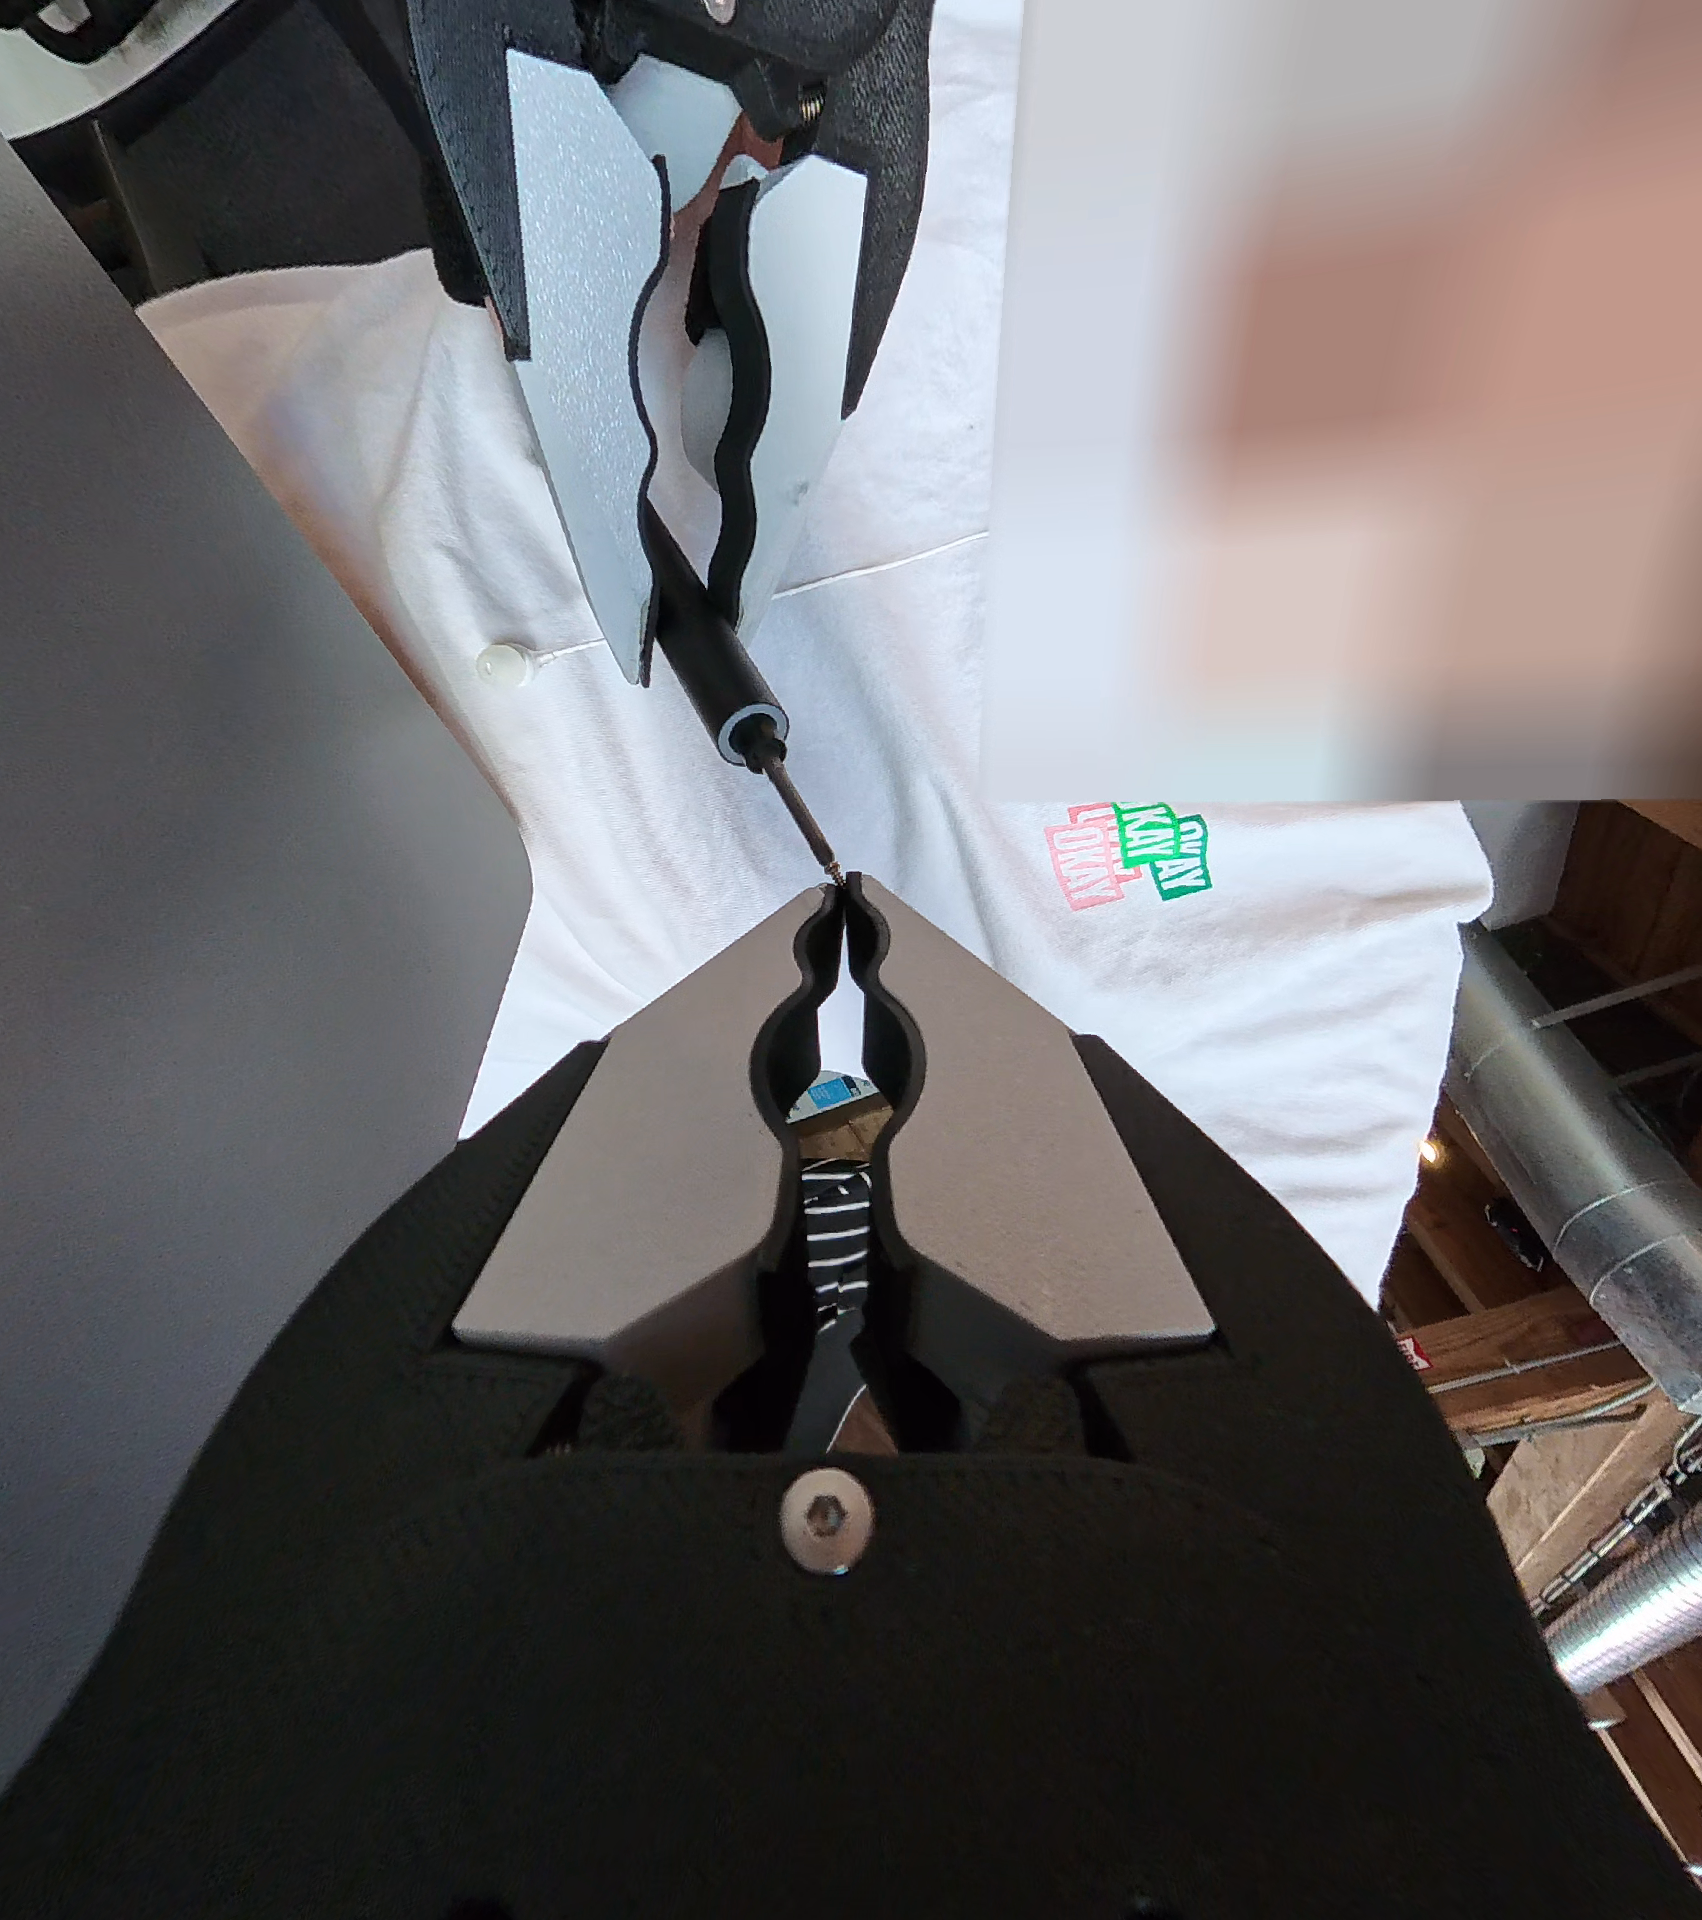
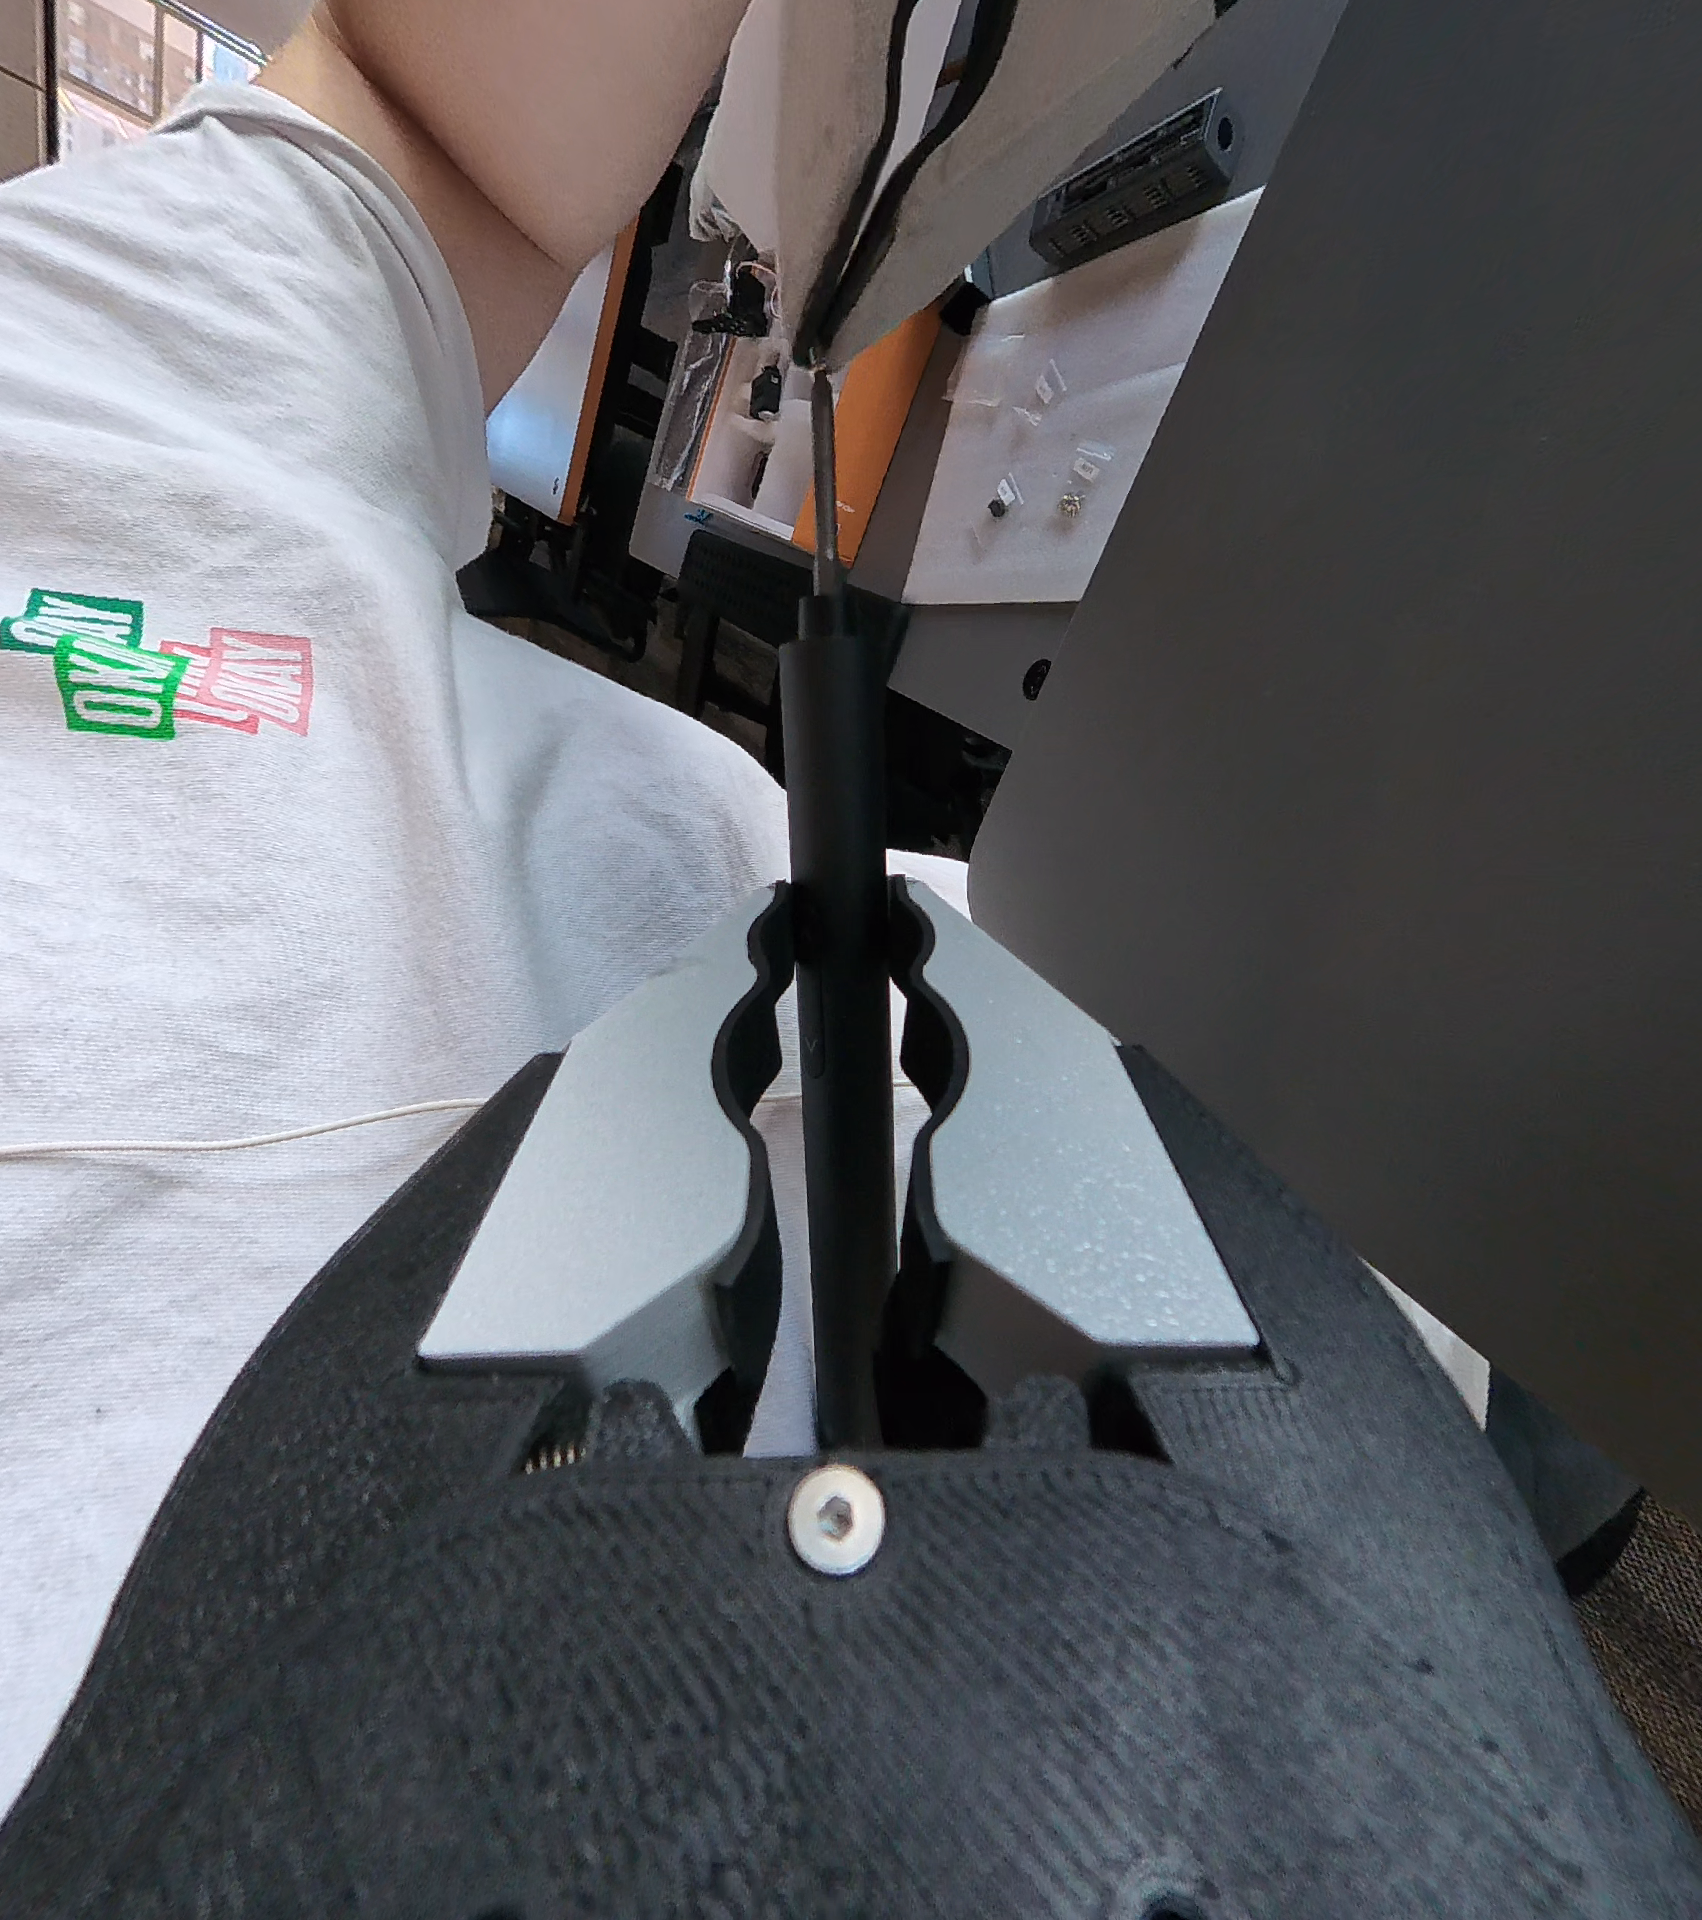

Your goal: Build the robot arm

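My right gripper [image 2: 839, 906] is shut on a black electric screwdriver [image 2: 831, 790], which runs forward along its fingers. The thin bit [image 2: 824, 468] reaches up to the tips of my left gripper [image 2: 816, 353]. In the left wrist view my left gripper [image 1: 842, 896] is shut, pinching a tiny screw [image 1: 834, 875] at its very tips. The screwdriver [image 1: 722, 665] comes down from the right gripper [image 1: 686, 582] above, and its bit [image 1: 800, 810] meets the screw. Both grippers are held in the air in front of a person's white T-shirt [image 1: 930, 1039].
A large grey flat panel [image 2: 1449, 727] stands close on the right of the right wrist view and fills the left of the left wrist view [image 1: 151, 831]. A white table [image 2: 992, 540] with small bagged parts lies behind. Metal ducts [image 1: 1605, 1195] run overhead. The left gripper's tips are roughly 8 cm from the right gripper's.
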Demonstrator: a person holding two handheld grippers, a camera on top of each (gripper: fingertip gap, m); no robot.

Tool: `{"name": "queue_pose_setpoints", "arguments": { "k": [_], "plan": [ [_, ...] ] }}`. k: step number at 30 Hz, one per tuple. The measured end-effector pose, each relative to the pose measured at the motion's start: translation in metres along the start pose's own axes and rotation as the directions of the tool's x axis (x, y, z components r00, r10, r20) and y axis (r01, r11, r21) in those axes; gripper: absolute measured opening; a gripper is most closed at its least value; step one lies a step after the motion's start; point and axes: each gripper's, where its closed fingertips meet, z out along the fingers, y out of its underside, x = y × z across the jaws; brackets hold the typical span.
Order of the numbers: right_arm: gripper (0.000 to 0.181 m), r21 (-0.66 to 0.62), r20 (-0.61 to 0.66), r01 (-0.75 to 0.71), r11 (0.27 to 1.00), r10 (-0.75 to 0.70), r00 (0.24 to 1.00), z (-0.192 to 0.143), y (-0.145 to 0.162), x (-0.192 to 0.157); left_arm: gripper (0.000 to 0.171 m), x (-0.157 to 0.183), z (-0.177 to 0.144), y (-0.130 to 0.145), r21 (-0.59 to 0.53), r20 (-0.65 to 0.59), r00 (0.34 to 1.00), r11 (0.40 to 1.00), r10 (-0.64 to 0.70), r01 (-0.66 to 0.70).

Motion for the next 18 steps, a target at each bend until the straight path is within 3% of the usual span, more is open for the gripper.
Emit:
{"name": "queue_pose_setpoints", "arguments": {
  "k": [13,18],
  "plan": [
    [0.016,-0.009,-0.047,0.013,1.0,-0.013,0.999,-0.0013,0.0,0.0053,0.0,-0.0053,-0.0046,-0.0061,0.018,-0.03,0.983,0.983,-0.181,0.182],
    [0.016,-0.027,-0.046,0.016,0.999,-0.018,0.999,0.0017,0.0027,0.0048,0.0,-0.007,-0.0018,-0.0009,-0.026,-0.032,0.968,0.968,-0.25,0.249]
  ]
}}
